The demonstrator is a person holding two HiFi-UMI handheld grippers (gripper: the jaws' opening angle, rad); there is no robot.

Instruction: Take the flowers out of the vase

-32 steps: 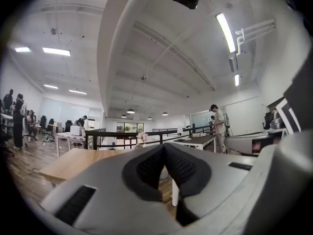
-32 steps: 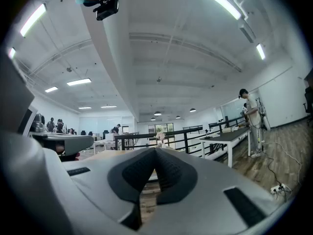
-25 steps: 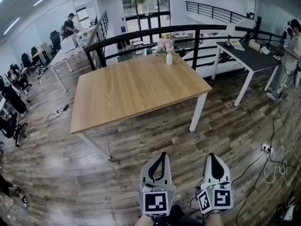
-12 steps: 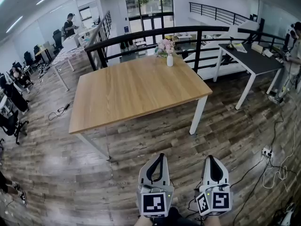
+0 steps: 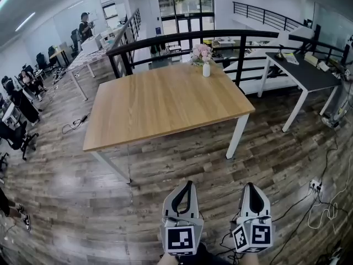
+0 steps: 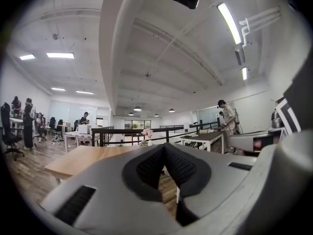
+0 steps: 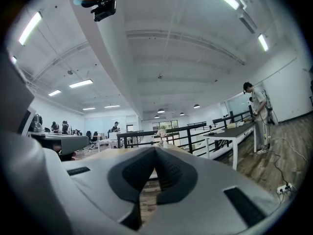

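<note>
A small white vase (image 5: 206,69) with pink flowers (image 5: 201,52) stands at the far edge of the wooden table (image 5: 160,106). Both grippers are held low over the floor, well short of the table's near edge. My left gripper (image 5: 186,184) and my right gripper (image 5: 253,185) are both shut with nothing between the jaws. In the left gripper view the flowers (image 6: 146,132) show small, just above the meeting jaw tips of the left gripper (image 6: 164,146). In the right gripper view the flowers (image 7: 160,131) likewise sit far off above the right gripper (image 7: 155,148).
A black railing (image 5: 182,37) runs behind the table. A dark table (image 5: 304,70) stands at the right, with cables and a power strip (image 5: 315,185) on the wood floor below it. At the left, people sit at office desks (image 5: 22,93).
The table and vase have shifted a little right and nearer in the head view. Both grippers stay shut and low at the picture's bottom.
</note>
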